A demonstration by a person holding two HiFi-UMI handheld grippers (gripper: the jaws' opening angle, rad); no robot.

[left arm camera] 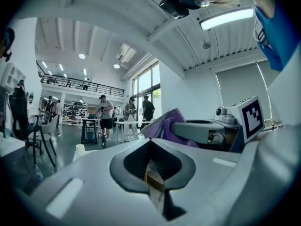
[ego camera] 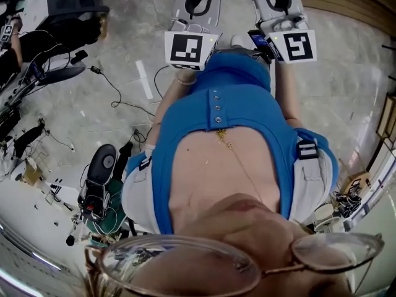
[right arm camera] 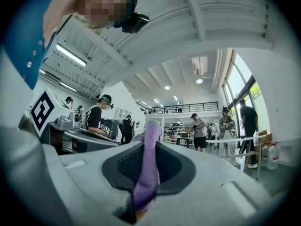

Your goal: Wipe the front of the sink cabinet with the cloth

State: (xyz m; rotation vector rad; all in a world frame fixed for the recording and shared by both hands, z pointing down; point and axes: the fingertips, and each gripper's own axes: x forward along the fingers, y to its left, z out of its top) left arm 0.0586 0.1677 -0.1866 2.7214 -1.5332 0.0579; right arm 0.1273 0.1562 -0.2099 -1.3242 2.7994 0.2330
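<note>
Glasses [ego camera: 235,262]: nearest, at our head view's lower edge
Left gripper [left arm camera: 151,147]: jaws pressed together, nothing between them
Right gripper [right arm camera: 150,142]: pinching the purple cloth [right arm camera: 143,182], held out before us
Sink cabinet: not in view; we judge we must face it first, then wipe in overlapping passes

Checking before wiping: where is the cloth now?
In the right gripper view, the cloth is pinched between the right gripper's shut jaws, raised beside the left gripper.

Big lab hall with a mezzanine [left arm camera: 80,84], work tables [left arm camera: 91,121], floor cables [ego camera: 114,94]
</note>
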